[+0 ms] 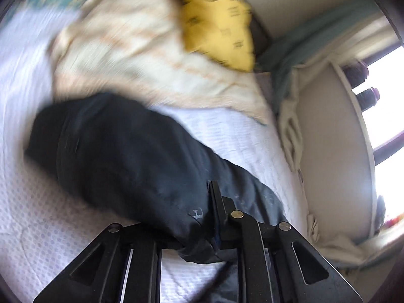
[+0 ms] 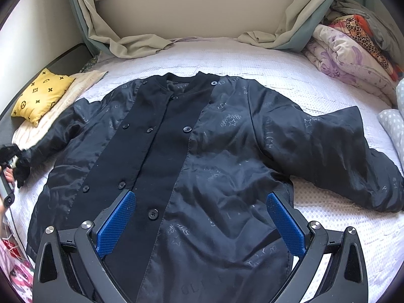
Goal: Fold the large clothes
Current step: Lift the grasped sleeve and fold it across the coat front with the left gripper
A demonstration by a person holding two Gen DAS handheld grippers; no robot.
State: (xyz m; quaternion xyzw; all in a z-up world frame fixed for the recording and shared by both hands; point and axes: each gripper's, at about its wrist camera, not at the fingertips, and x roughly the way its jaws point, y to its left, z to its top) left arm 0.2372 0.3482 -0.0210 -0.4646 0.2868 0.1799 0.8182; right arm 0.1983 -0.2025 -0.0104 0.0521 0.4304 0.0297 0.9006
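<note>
A large black jacket (image 2: 202, 156) lay spread front-up on a white textured bedspread (image 2: 277, 80), filling the middle of the bed. Its shell was a glossy dark fabric printed with faint grey letters, stars and leafy sprigs, and creased across the chest. A broad matte black placket ran down the front from the round collar at the far side, carrying two rows of dark buttons. The right-hand sleeve (image 2: 341, 156) stretched out sideways and bent toward the near edge, puffy and wrinkled. The left-hand sleeve (image 2: 58, 131) reached out to the left, where its cuff met the left gripper (image 2: 10, 156) at the picture's edge.

In the left wrist view, blurred, the left gripper (image 1: 217, 217) had its jaws clenched on the sleeve (image 1: 131, 156) end, the dark cloth bunched between the black fingers.

The right gripper (image 2: 200, 224) hung over the jacket's near hem with its jaws released, the blue ribbed pads (image 2: 116, 224) wide apart and nothing between them.

A yellow patterned cushion (image 2: 41, 94) sat at the far left on a cream folded cloth (image 2: 75, 88). Beige curtains (image 2: 141, 41) pooled along the far edge, and a folded floral quilt (image 2: 348, 55) lay at the far right.
</note>
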